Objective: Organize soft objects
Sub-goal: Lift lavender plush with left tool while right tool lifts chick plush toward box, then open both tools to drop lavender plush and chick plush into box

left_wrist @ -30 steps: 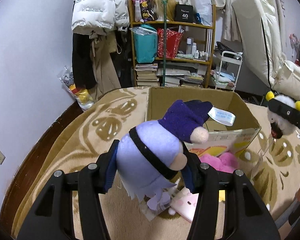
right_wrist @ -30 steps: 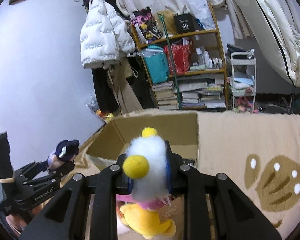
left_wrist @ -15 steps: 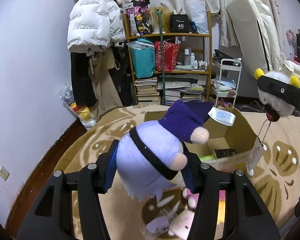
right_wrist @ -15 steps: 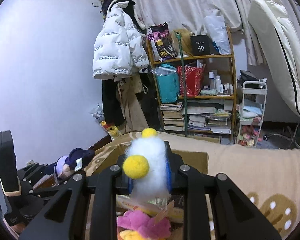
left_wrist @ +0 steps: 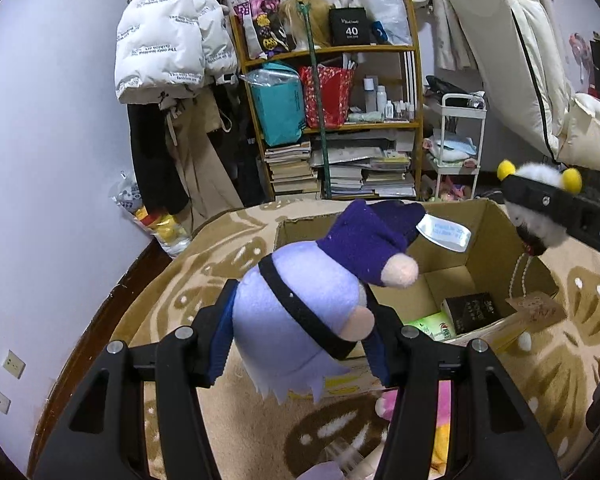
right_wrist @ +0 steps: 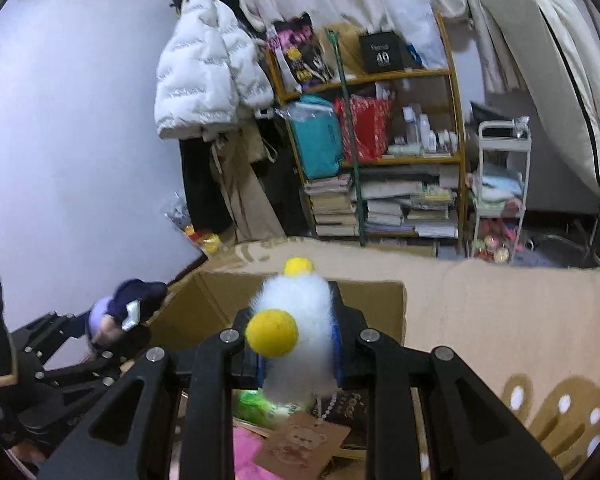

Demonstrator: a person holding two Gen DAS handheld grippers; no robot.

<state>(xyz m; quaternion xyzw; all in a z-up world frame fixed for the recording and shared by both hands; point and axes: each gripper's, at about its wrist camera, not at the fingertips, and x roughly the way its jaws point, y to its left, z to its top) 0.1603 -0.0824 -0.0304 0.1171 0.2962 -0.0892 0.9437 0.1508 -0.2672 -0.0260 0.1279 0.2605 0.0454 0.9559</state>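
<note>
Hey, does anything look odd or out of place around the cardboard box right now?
Mostly inside the cardboard box: it holds a black packet and a green packet, not soft toys. A pink plush lies outside on the rug by the box. Both tongs grip toys, the purple plush and the white fluffy toy.

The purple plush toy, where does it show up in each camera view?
Left wrist view: purple plush toy fills the lower centre, clamped in the left gripper.
Right wrist view: same toy small at the left edge.
Shared landmark: the cardboard box just beyond it.
</note>
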